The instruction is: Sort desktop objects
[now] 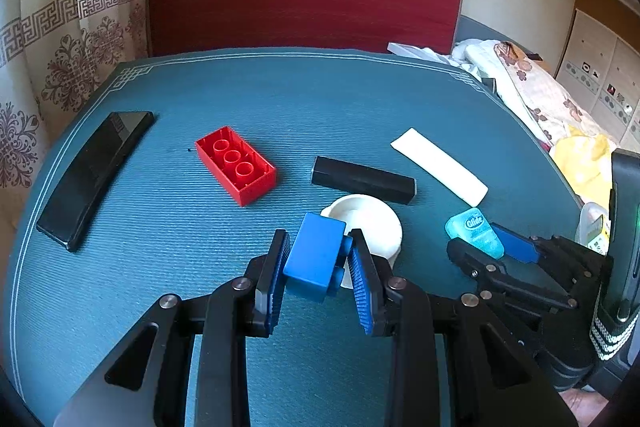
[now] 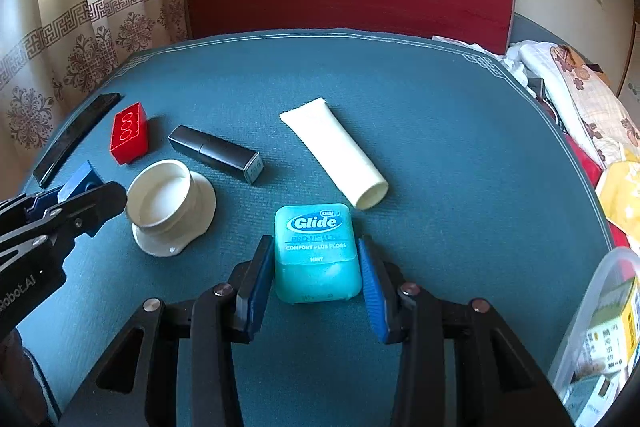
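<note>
Between my left gripper's [image 1: 318,261] pads sits the blue brick [image 1: 314,255], clamped askew above the mat [image 1: 200,267]. My right gripper [image 2: 316,267] has closed on the floss box [image 2: 316,253]. Risks, in my judgement: the brick twisting free, and the slick box slipping.

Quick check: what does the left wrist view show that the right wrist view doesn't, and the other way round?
Only the left wrist view: the left gripper shut on the blue brick, seen head-on.

Only the right wrist view: the full floss box label, with the right gripper closed on its sides, and a clear bin at the right edge.

Both: the red brick, black tube, white tube, white lid, black remote and teal mat.
</note>
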Demonstrator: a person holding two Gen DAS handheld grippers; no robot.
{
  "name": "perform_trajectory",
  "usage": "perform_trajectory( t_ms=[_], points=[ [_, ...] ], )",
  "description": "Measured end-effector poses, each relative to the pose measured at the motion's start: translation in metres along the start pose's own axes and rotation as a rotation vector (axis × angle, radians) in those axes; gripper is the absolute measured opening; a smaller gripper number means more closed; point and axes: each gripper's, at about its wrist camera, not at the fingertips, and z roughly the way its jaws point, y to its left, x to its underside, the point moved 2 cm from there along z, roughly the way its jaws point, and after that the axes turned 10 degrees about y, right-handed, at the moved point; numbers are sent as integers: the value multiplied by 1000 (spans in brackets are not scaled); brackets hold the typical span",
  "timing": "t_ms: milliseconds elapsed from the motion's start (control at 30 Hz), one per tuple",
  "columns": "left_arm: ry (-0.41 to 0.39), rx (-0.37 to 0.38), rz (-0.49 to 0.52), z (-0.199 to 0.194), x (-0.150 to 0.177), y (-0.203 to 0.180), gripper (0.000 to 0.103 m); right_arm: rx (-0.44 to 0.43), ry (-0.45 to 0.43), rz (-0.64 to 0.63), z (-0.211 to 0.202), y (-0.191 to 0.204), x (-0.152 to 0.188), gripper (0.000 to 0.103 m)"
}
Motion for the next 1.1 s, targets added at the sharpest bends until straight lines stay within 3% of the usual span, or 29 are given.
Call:
perform_trajectory(
  t_ms=[400,1100],
  points=[
    [-20,5,36,-10,8,-15,33,-31,12,32,-15,-2,17,45],
    [-52,-7,122,-29,44,-55,33,-57,-65,70,-72,-18,54,45]
  ],
)
